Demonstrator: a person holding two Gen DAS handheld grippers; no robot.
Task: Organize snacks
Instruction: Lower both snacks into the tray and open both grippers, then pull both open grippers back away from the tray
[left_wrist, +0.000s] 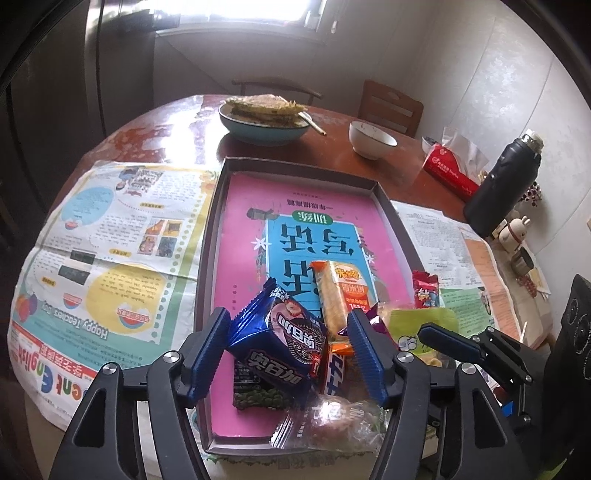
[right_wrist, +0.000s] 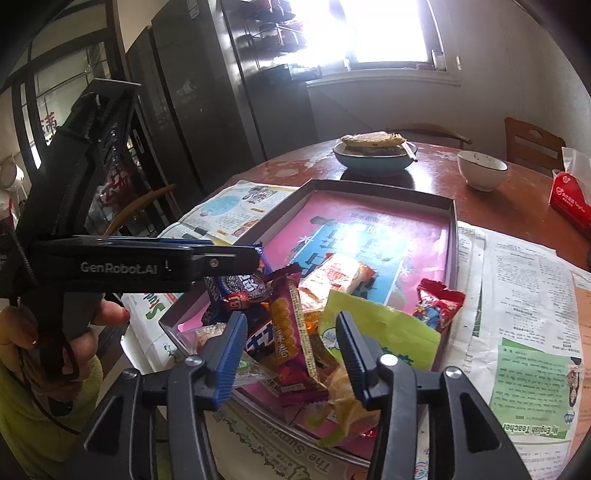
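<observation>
Holding the blue Oreo pack (left_wrist: 280, 343) between my left gripper (left_wrist: 288, 350) pads, I have it just above the near end of the shallow box (left_wrist: 295, 168); jaws look clamped on its sides, tho contact on the right pad is partly hidden. Under it lies the snack pile: a wafer bar (left_wrist: 334, 295), a purple-red stick pack (right_wrist: 291, 332), a green pouch (right_wrist: 384, 332), a red packet (right_wrist: 437, 301). My right gripper (right_wrist: 291, 354) hovers over the pile w/ jaws apart, holding nothing. Box stands on newspapers (left_wrist: 110, 236) on the round table (left_wrist: 399, 170). Step, I think: sorting pcs one by one. Next needs lifting the pack free and placing it in the box's bare far part.
</observation>
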